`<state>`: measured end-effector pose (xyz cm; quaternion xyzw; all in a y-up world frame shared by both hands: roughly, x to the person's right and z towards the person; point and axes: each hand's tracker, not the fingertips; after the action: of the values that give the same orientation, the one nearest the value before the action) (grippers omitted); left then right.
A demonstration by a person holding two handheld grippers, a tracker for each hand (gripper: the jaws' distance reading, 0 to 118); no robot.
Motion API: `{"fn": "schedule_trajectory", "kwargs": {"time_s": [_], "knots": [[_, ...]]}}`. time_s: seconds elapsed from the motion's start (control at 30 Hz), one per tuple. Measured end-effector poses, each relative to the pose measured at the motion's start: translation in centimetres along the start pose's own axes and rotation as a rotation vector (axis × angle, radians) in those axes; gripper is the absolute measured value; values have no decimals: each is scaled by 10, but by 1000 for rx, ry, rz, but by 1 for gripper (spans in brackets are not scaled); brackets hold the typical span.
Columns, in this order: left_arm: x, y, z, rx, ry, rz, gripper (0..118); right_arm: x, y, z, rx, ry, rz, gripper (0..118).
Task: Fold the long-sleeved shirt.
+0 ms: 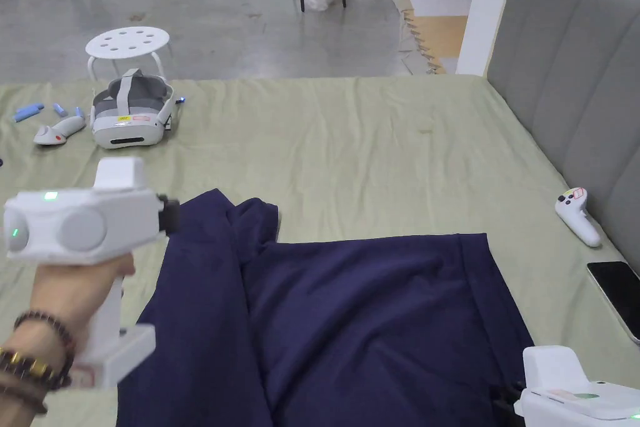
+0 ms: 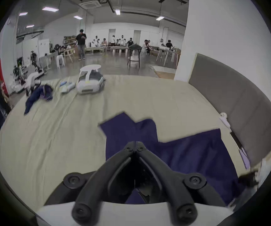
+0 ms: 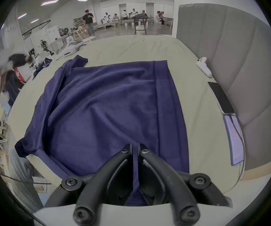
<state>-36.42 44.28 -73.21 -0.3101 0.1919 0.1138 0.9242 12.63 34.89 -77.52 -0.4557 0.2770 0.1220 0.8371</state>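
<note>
- right gripper (image 3: 135, 149): jaws nearly together with a strip of navy cloth running between them, so it pinches the near hem of the shirt (image 3: 115, 102). In the head view its body sits at the bottom right corner (image 1: 578, 394), right at the cloth's near right edge.
- left gripper (image 2: 134, 145): jaws pressed tip to tip. Navy fabric shows under and behind them, but whether any is caught between the tips cannot be told. In the head view it is raised at the left (image 1: 167, 214), held in a hand (image 1: 75, 297), just beside the shirt's bunched far left corner.
- shirt (image 1: 375, 316): spread on the green bed sheet (image 1: 375, 134), right half fairly flat, left side rumpled with a ridge running near to far.
- key relation: the cloth stretches away from the right gripper's jaws toward the far edge, long axis running near to far; the unflattened left flap lies nearest the left gripper, so my guess is that hand does the coming fold, carrying it rightward across the body.
- risk: a controller (image 1: 578, 217) and a phone (image 1: 619, 297) lie well right of the shirt, apart from it.
</note>
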Motion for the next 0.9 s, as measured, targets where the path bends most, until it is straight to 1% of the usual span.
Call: {"fn": "schedule_trajectory", "kwargs": {"time_s": [0.07, 0.1, 0.13, 0.17, 0.2, 0.23, 0.33, 0.4, 0.43, 0.47, 0.5, 0.53, 0.57, 0.6, 0.63, 0.67, 0.7, 0.73, 0.77, 0.8, 0.9], "knots": [[-4, 38, -52, -12, -12, 28, 56, -3, 2, -11, -12, 5, -4, 4], [-7, 51, -84, -61, -35, 52, 68, -4, 2, -17, -24, 11, -6, 4], [-10, 57, -111, -100, -37, 68, 68, -5, 6, -17, -36, 18, -8, 4], [-14, 66, -142, -152, -24, 81, 95, -6, 6, -23, -52, 25, -18, 4], [-13, 64, -167, -207, -22, 79, 107, -5, 5, -28, -64, 39, -25, 4], [-15, 63, -188, -192, 42, 36, 108, -4, 4, -33, -80, 51, -39, 4], [-10, 46, -231, -303, 65, -9, 94, 6, 3, -43, -101, 36, -78, 4], [-9, 26, -257, -408, 70, -21, 94, 10, 2, -47, -119, 21, -87, 4], [-9, 19, -265, -472, 96, -20, 87, 12, 1, -49, -129, 18, -88, 4], [-7, 9, -270, -507, 115, -19, 79, 14, -1, -51, -134, 19, -89, 4], [-3, -2, -267, -518, 124, -34, 78, 15, -2, -52, -139, 19, -92, 4], [3, 5, -264, -356, 138, -102, 74, 15, -2, -51, -145, 18, -95, 4], [6, 10, -256, -413, 127, -68, 62, 16, -3, -51, -147, 16, -96, 4], [9, 14, -248, -393, 99, -72, 27, 15, -4, -51, -147, 17, -95, 4], [15, 16, -243, -371, 60, -96, 19, 15, -5, -50, -146, 18, -93, 4], [20, 16, -240, -382, 97, -125, 19, 13, -5, -48, -145, 19, -91, 4], [20, 21, -235, -389, 101, -160, 19, 12, -6, -45, -143, 23, -90, 4], [22, 21, -229, -373, 96, -155, 19, 11, -6, -42, -140, 27, -92, 4], [22, 23, -222, -363, 101, -145, 19, 11, -7, -38, -132, 31, -97, 4], [20, 26, -214, -344, 115, -96, 19, 9, -7, -33, -119, 35, -101, 4], [12, 40, -187, -301, 74, -37, 19, 6, -8, -19, -94, 20, -91, 4]]}}
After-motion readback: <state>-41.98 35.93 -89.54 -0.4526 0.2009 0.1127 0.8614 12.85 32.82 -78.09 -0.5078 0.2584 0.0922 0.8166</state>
